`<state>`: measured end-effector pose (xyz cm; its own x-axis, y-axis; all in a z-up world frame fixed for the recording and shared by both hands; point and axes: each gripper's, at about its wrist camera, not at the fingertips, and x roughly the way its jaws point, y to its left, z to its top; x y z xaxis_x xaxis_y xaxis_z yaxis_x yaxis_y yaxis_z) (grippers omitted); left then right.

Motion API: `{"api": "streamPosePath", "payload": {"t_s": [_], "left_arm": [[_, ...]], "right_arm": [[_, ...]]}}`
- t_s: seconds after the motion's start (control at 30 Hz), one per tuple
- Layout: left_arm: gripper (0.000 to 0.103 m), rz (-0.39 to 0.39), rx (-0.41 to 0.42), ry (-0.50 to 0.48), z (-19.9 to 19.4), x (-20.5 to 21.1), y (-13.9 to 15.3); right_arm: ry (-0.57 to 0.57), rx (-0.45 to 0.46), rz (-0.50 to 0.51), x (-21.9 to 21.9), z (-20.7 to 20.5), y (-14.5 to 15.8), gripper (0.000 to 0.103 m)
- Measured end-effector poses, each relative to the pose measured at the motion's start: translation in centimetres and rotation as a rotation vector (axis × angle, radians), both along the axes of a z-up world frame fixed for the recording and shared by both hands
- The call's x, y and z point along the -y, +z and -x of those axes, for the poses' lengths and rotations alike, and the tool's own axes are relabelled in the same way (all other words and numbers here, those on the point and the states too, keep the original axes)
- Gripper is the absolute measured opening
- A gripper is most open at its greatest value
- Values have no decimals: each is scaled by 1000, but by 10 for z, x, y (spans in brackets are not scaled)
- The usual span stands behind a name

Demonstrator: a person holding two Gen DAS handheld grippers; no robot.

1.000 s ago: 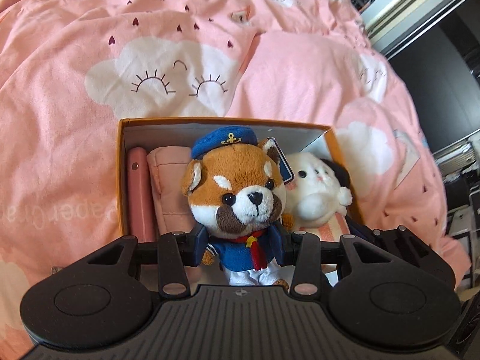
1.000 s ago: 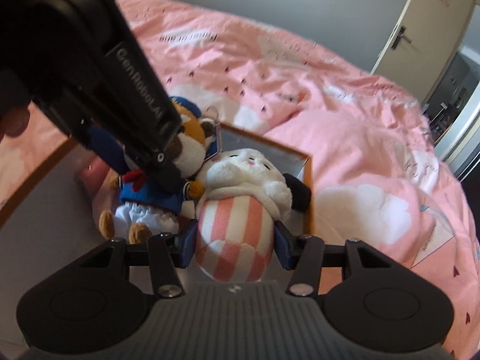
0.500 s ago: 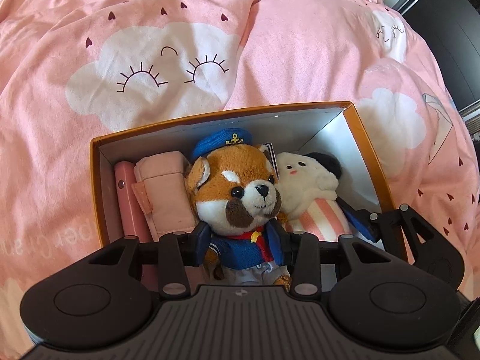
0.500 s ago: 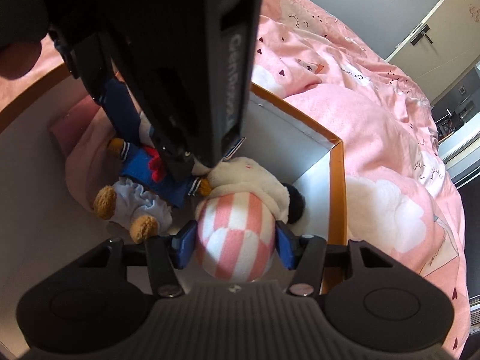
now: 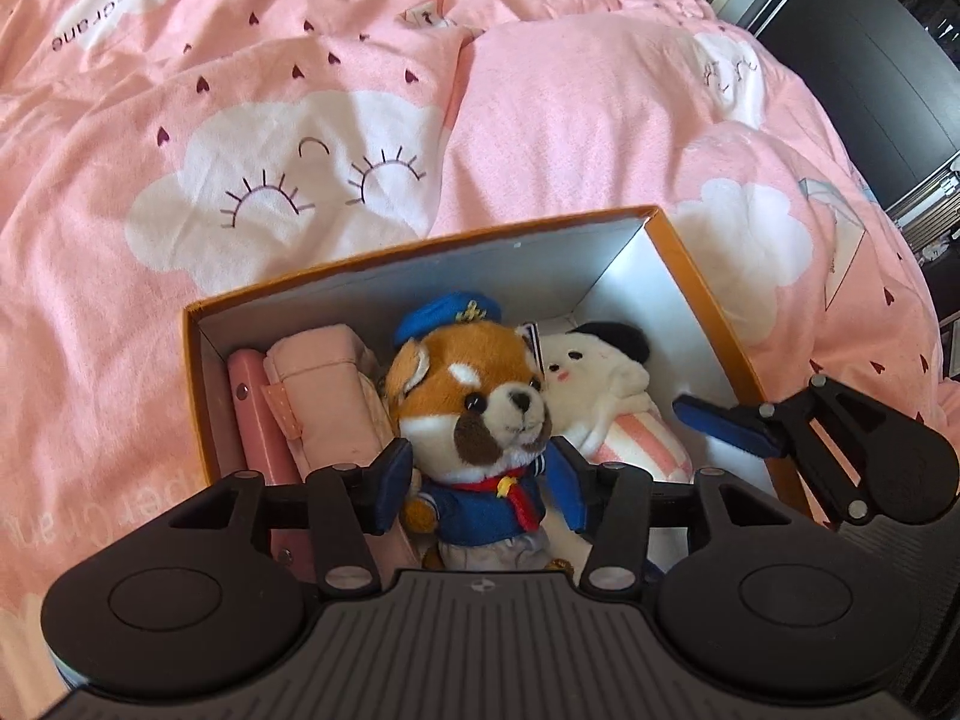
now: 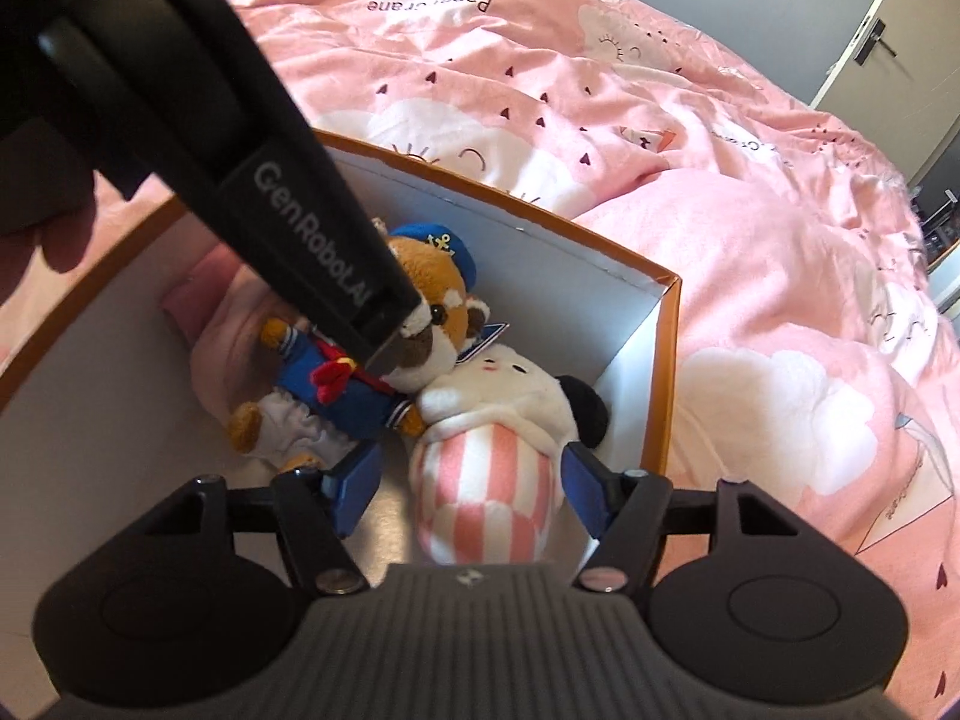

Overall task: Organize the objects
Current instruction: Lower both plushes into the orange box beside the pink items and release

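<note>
A fox plush in a blue sailor suit stands in the orange box, between the fingers of my left gripper. Its jaws are opening and the pads sit beside the toy's arms with little or no press. Beside it lies a white plush with a pink-striped body, between the fingers of my right gripper. Those jaws are opening too, with a clear gap on the left side. The left gripper's black body crosses the right wrist view and hides part of the fox plush.
A pink pouch and a thin pink case stand along the box's left wall. The box sits on a pink cloud-print duvet. One finger of the right gripper reaches over the box's right rim. A door and dark furniture lie beyond the bed.
Both pairs of jaws have spread wider, off the two plush toys. The toys have gone down into the box and rest there. The left view has rolled a little.
</note>
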<state>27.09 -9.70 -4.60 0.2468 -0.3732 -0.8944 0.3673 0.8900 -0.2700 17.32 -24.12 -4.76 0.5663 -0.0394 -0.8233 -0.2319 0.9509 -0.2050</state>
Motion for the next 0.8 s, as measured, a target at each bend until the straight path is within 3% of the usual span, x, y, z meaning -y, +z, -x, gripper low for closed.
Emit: {"api": "streamPosePath", "payload": {"t_s": [0.07,0.17,0.3,0.4,0.5,0.6,0.8], "left_arm": [[57,23,30,-10,4,-2,7],[34,30,85,-42,11,-2,16],[22,34,128,-46,13,1,16],[18,44,113,-30,9,3,8],[15,27,103,2,4,3,1],[15,7,84,40,-1,0,-5],[15,-50,83,25,-4,11,-13]], "right_arm": [[21,-6,-36,6,8,6,67],[41,-22,-91,17,17,13,58],[51,-48,-159,29,20,17,43],[51,-43,-148,28,11,19,35],[27,-79,-168,26,5,17,18],[-5,-98,-161,20,2,18,18],[5,-72,-27,0,-4,0,18]]}}
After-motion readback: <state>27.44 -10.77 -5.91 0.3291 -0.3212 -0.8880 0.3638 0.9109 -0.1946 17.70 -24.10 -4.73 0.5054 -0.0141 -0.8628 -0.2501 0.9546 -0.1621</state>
